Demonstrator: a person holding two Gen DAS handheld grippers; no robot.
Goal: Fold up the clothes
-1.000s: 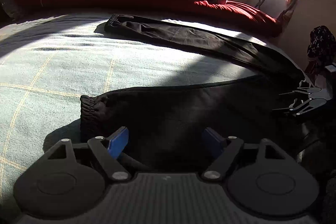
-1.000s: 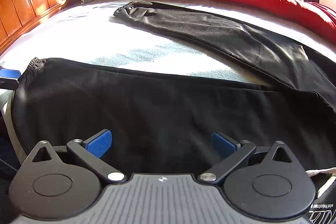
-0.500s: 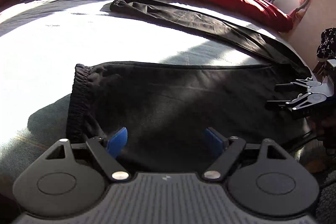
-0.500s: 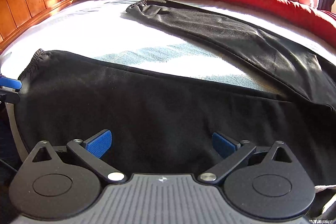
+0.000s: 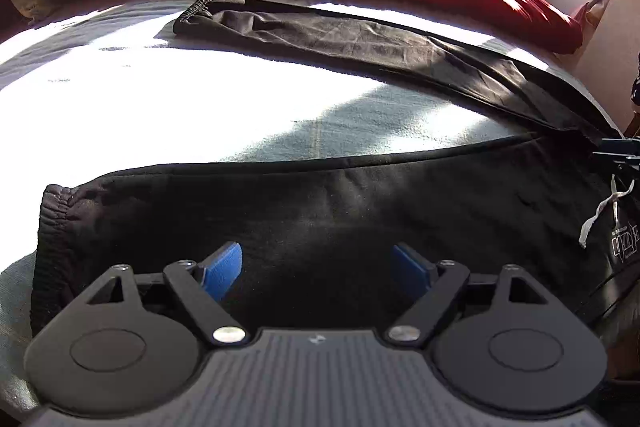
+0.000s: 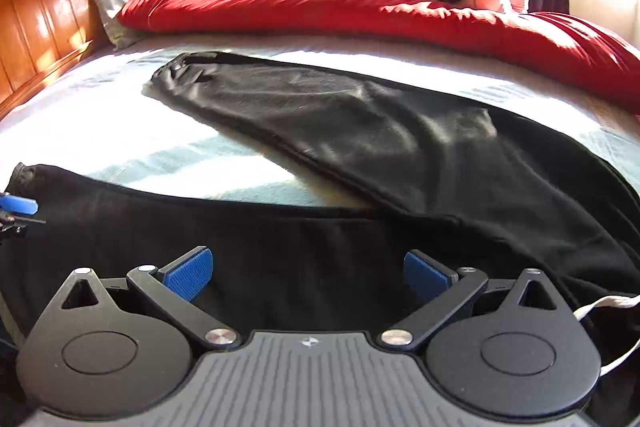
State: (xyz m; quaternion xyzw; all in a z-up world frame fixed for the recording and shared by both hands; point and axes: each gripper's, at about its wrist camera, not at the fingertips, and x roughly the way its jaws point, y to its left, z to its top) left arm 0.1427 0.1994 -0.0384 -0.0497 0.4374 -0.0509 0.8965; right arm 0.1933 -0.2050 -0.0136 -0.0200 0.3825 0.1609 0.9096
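Two spread trouser legs (image 5: pixel 320 211), bare sheet (image 5: pixel 200 115) between.

The trousers (image 5: pixel 320 211) run off the left wrist view's right edge, waistband unseen; the printed logo (image 5: pixel 625 247) there is too small to read.

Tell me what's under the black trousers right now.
The black trousers lie spread on the pale bedspread, which shows between the two legs and past the cuffs. Whatever lies directly beneath the fabric is covered. Both grippers, left and right, are open above the near leg.
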